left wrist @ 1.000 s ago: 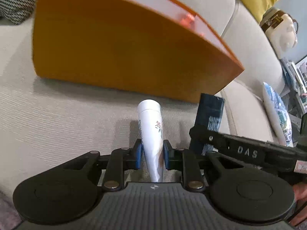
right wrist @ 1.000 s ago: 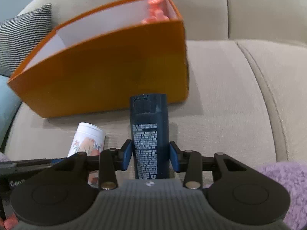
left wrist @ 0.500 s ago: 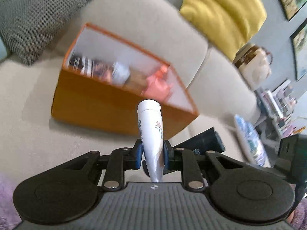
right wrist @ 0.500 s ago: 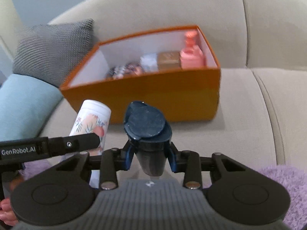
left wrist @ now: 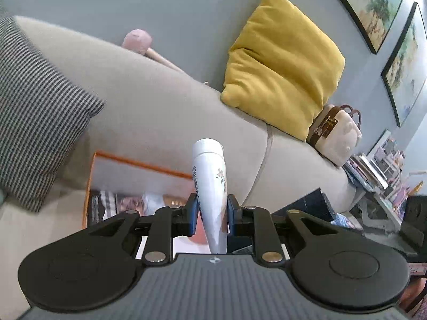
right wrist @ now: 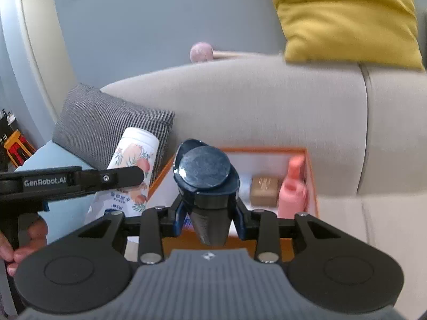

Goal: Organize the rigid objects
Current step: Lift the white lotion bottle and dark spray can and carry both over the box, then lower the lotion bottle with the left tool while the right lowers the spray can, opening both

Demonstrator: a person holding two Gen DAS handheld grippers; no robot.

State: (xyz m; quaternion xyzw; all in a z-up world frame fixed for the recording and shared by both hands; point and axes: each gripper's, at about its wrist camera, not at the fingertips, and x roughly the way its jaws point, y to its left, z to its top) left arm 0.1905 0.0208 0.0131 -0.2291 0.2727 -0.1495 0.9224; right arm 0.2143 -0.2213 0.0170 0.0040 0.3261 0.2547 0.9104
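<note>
A: so what's each gripper got?

B: left gripper (left wrist: 212, 210) has its fingers clamped on the white floral tube (left wrist: 210, 184), held up in the air over the orange box (right wrist: 311, 176) on the sofa (left wrist: 165, 101).

A: and the right?

B: right gripper (right wrist: 210, 217) fingers are squeezing the dark blue bottle (right wrist: 206, 184), cap toward the camera, also above the box. They just tightened a bit.

The box (right wrist: 311, 184) sits on the sofa seat (right wrist: 373, 221), against the backrest (right wrist: 267, 106). Inside it, a pump bottle (right wrist: 292, 189) stands at the right end with a small carton (right wrist: 264, 190) just left of it (further items lie blurred beyond). A checked cushion (right wrist: 106, 125) leans left of the box; another cushion (left wrist: 283, 61) rests on top of the backrest.
</note>
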